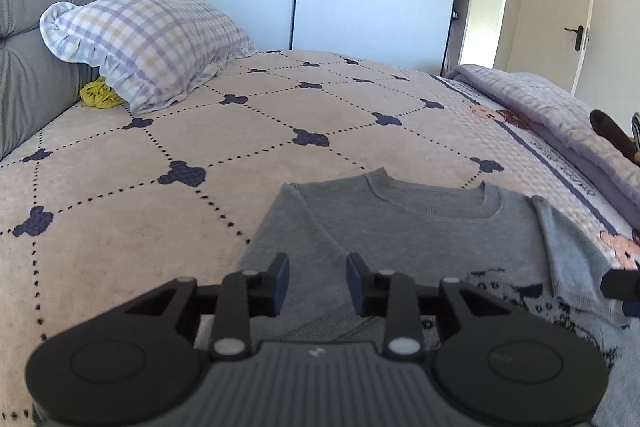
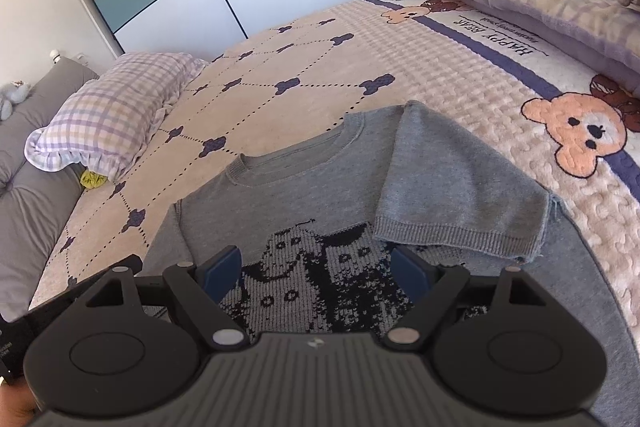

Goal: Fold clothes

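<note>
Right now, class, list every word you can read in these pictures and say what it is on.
"HAPPY BEAR": stitched on the bedspread, beside its blue stripe, seen upside down.
Smaller script line beside it: too small to read.
Grey sweater: a knitted picture only, no words.

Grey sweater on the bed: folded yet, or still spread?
Partly folded. The grey sweater lies flat, front up, with both sleeves turned in over the body; one sleeve covers the knitted pattern's edge.
</note>
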`<state>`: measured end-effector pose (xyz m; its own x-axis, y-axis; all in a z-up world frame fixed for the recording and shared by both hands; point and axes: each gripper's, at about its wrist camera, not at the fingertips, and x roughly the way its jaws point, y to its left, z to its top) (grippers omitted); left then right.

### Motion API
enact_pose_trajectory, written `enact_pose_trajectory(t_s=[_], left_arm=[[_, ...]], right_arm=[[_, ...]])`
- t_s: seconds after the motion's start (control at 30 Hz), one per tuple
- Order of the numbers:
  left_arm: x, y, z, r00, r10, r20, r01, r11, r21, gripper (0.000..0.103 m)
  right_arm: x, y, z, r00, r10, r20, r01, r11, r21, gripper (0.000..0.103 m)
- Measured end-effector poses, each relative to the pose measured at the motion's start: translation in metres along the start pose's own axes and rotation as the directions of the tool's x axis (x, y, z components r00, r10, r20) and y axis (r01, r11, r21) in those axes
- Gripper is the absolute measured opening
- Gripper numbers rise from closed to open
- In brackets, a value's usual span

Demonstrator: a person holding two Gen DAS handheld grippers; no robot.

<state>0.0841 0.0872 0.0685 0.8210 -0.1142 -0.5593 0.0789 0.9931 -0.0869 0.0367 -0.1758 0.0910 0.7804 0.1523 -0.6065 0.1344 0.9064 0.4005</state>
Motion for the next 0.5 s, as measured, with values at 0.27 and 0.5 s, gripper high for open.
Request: enact_pose_trajectory(t_s=[0.27,0.5], left_arm=[[0.029,-0.039,-0.012,0.998,-0.028,-0.054,0.033,0.995,0.099,0.063],[0.050,-0.033,-0.010,0.993,0.049,-0.103,-0.050,0.999,-0.007,0.006]], right_arm=[[0.004,0.003,-0.002,1.000,0.011,-0.017,-0.011,1.000,-0.008,0.085],[0.003,-0.002,-0.001,1.000,0.006,-0.013,-0.005,1.000,0.008,0.085]])
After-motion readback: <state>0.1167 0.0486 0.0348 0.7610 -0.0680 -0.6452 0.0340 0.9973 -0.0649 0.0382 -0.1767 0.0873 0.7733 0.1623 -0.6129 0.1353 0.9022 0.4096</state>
